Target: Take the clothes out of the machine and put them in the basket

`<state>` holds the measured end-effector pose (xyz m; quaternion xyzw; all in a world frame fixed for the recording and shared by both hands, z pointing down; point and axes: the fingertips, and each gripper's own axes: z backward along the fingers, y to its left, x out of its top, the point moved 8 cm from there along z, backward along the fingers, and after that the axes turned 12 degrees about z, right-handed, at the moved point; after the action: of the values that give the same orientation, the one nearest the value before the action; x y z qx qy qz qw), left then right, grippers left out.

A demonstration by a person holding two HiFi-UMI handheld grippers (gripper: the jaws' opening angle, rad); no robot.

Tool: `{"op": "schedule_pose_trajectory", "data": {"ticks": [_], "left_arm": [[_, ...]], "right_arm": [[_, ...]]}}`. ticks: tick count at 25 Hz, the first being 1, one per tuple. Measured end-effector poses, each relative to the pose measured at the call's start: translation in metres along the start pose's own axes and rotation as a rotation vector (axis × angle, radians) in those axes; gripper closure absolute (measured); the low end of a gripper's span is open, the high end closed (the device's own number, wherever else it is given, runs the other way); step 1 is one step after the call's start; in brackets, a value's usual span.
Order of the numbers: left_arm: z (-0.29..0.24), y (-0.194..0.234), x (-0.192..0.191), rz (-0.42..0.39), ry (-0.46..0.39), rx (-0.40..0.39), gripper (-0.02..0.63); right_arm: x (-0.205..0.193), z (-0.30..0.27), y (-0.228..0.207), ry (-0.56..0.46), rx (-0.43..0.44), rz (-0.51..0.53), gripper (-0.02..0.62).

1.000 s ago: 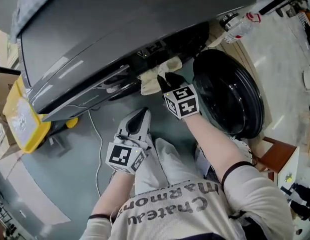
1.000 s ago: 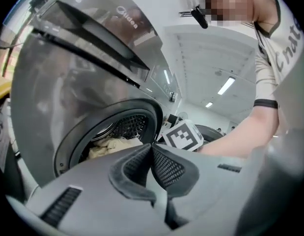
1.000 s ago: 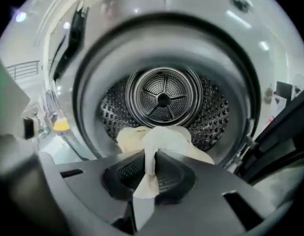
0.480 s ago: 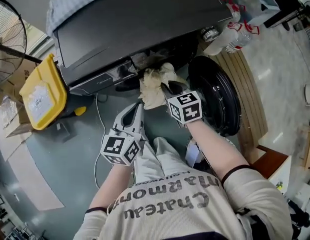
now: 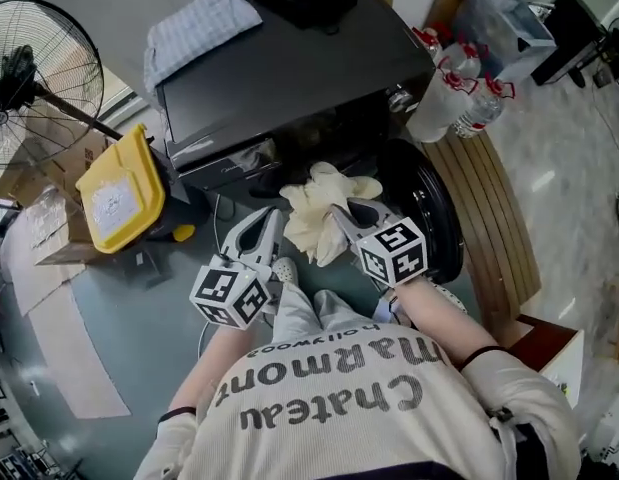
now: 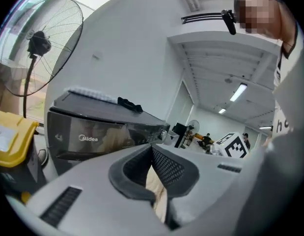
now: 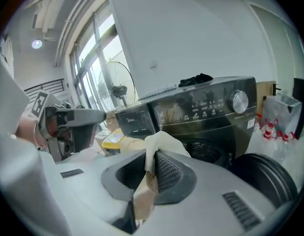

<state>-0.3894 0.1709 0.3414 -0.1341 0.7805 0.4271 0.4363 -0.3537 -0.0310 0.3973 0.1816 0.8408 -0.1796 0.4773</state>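
Cream garment (image 5: 319, 203) out of machine (image 5: 289, 78), left claw (image 5: 267, 223) and right claw (image 5: 346, 211) both clamped on it. Next: carry to yellow bin (image 5: 117, 190), likely basket, then release.

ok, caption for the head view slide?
One cream cloth gripped by the left hand-held gripper and the right hand-held gripper, before the open washer.

The washing machine (image 5: 289, 78) is dark grey, and its round door (image 5: 434, 203) is glossy black. The garment (image 5: 319, 203) is cream. The left hand-held gripper (image 5: 267, 223) and right hand-held gripper (image 5: 341, 211) are pale grey, with dark grey dotted pads and cubes patterned in black-and-white squares. The bin (image 5: 119, 193) is yellow and the floor (image 5: 89, 368) blue-grey. The towel (image 5: 199, 28) has a fine grey-and-white check. The shirt (image 5: 339, 408) is beige with dark lettering.
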Motion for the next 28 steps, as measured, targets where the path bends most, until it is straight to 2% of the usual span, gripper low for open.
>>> {"op": "schedule_pose_trajectory", "data": {"ticks": [5, 9, 15, 19, 23, 28], "left_arm": [[0.006, -0.012, 0.03, -0.045, -0.011, -0.023, 0.597], [0.002, -0.016, 0.051, -0.055, -0.031, -0.07, 0.597], [0.001, -0.02, 0.092, -0.117, -0.026, -0.203, 0.597], [0.003, -0.02, 0.114, -0.166, 0.01, -0.279, 0.597], [0.004, -0.018, 0.13, -0.187, 0.041, -0.377, 0.597], [0.005, -0.021, 0.133, -0.18, 0.078, -0.492, 0.597]], "right_arm": [[0.043, 0.029, -0.001, -0.125, -0.038, -0.034, 0.54], [0.076, 0.047, -0.002, -0.197, -0.097, -0.009, 0.54], [0.119, 0.066, 0.01, -0.289, -0.245, -0.004, 0.54], [0.137, 0.078, 0.028, -0.332, -0.365, -0.031, 0.54], [0.143, 0.089, 0.047, -0.38, -0.471, -0.098, 0.54], [0.139, 0.097, 0.075, -0.39, -0.58, -0.126, 0.54]]}}
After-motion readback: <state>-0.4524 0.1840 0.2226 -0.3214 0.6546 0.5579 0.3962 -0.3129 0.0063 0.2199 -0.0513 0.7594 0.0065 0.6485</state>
